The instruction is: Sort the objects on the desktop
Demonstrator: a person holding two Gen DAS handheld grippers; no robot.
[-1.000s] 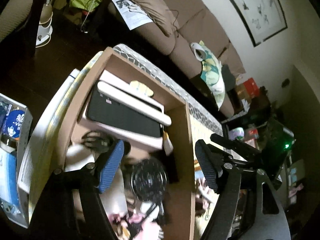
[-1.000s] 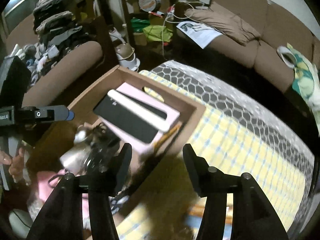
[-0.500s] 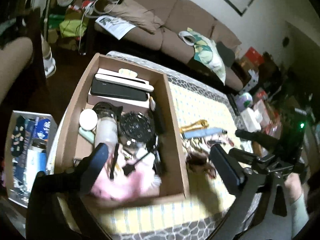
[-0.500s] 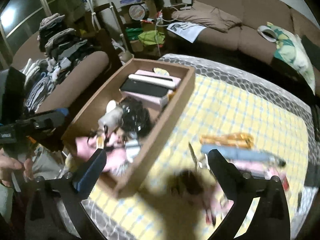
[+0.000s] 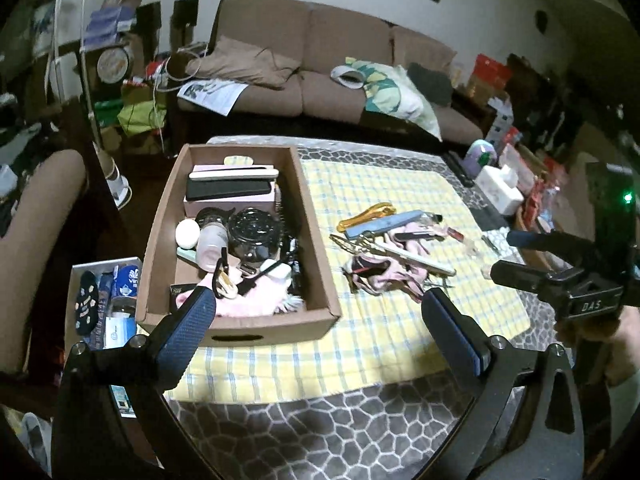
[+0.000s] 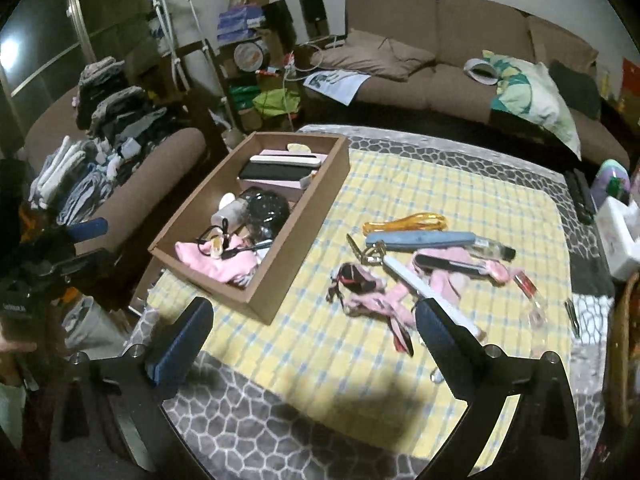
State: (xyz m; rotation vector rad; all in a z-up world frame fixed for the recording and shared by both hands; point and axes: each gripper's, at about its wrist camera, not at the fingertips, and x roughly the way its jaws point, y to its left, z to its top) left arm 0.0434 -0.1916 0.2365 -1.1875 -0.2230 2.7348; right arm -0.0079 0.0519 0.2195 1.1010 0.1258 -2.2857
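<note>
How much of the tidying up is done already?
Partly done. The brown cardboard box already holds several things, like a black round jar and a pink cloth. Nothing is in hand: the left gripper and right gripper are both open and empty. Still left on the yellow checked cloth are a long blue file, an orange clip and other pieces.
</note>
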